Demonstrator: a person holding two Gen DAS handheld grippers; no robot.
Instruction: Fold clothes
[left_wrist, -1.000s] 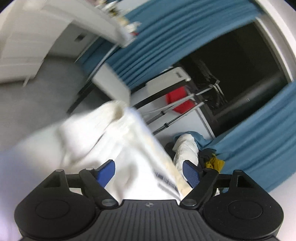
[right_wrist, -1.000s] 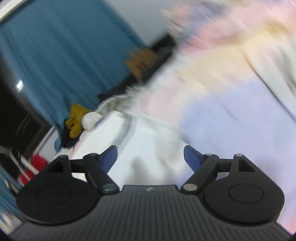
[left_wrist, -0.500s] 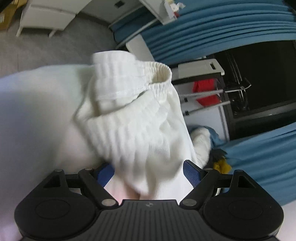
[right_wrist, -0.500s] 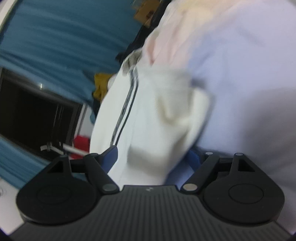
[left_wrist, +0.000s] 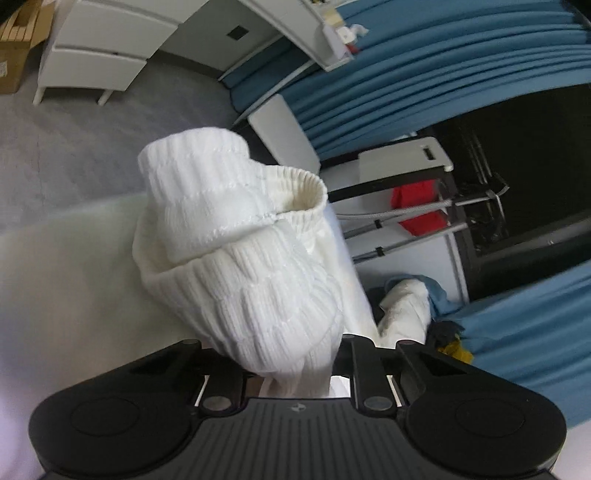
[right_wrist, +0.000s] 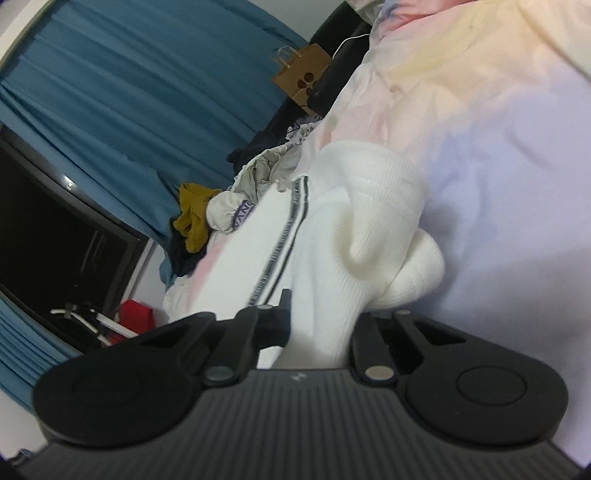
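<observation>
Left gripper (left_wrist: 291, 369): just closed, clamped on white ribbed garment (left_wrist: 251, 273) | Right gripper (right_wrist: 317, 332): just closed, same garment (right_wrist: 354, 258) pinched | Garment held over bed (right_wrist: 498, 155) so it can be spread.

blue curtains (left_wrist: 424, 66) | white drawer unit (left_wrist: 99, 55) | paper bag (right_wrist: 301, 75) | dark window (right_wrist: 44, 236)

A sock (right_wrist: 354, 236) lies on the bed (right_wrist: 498, 166), clothes pile (right_wrist: 258, 184) behind.
</observation>
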